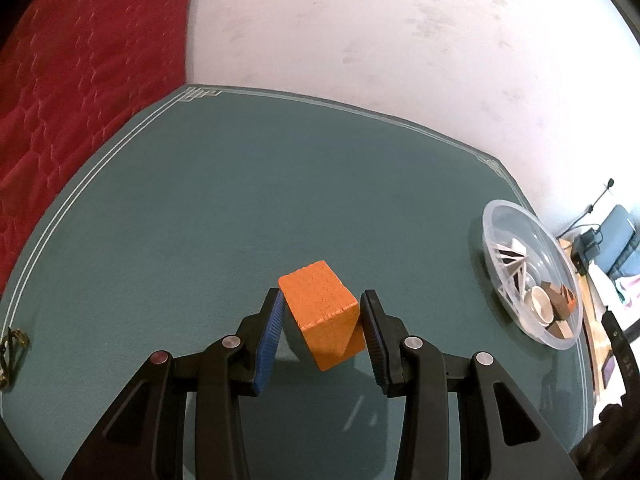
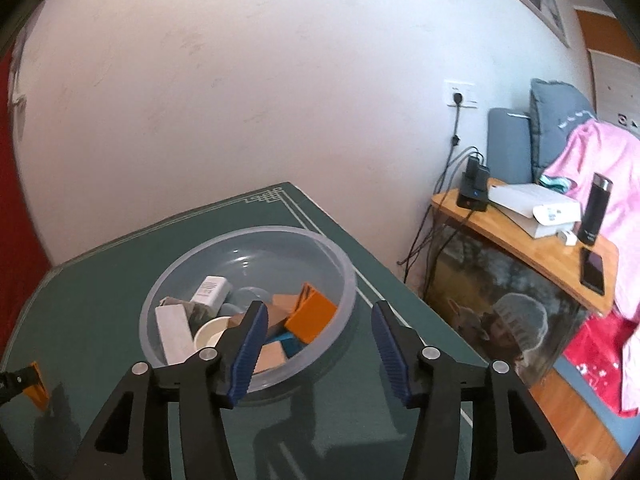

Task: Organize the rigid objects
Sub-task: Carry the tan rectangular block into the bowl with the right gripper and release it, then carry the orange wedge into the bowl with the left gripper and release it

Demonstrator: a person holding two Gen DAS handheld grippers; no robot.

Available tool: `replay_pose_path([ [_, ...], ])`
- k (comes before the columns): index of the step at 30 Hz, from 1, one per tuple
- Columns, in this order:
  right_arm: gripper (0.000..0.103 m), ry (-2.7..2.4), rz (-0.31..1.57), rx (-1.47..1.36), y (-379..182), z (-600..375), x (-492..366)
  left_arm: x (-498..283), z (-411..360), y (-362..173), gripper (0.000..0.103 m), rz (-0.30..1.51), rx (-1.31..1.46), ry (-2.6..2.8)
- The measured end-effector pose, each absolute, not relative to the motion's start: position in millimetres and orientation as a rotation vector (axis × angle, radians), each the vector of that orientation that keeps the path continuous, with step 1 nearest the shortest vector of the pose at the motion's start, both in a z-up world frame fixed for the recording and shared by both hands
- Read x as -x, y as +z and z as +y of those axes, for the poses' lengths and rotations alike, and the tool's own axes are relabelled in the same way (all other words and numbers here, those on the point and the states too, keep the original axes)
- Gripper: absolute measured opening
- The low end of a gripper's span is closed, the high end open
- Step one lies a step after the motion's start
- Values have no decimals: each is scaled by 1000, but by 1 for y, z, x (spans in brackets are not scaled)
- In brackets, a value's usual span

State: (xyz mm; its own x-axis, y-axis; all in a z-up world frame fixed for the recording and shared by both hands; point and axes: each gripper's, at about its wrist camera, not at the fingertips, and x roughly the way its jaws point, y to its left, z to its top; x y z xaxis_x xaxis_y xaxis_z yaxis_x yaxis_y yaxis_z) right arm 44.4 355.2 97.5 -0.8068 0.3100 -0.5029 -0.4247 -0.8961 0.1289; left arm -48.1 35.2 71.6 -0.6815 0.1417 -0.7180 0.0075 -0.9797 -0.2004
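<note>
My left gripper [image 1: 322, 312] is shut on an orange block [image 1: 322, 312] and holds it tilted above the green table [image 1: 180, 220]. A clear plastic bowl [image 1: 496, 216] stands at the table's right edge; in the right wrist view the bowl [image 2: 340, 264] holds several blocks, a white box, a small cup and an orange box [image 2: 312, 314]. My right gripper [image 2: 318, 322] is open and empty, just above the bowl's near rim. The orange block and the left gripper show at the far left of the right wrist view [image 2: 34, 384].
A red quilted cover [image 1: 80, 80] lies left of the table. A white wall stands behind. Right of the table is a wooden side table [image 2: 520, 248] with a charger, white boxes, a black flask and a phone. Pink cloth hangs at the far right.
</note>
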Motion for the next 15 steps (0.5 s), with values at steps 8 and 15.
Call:
replay_pose_path([
  [8,59,2622,401,682,91,363,-49,45,70,84,41,-189,1192,2762],
  [15,62,2622,450,703,84,363,-53,50,110,96,41,-119,1161,2696],
])
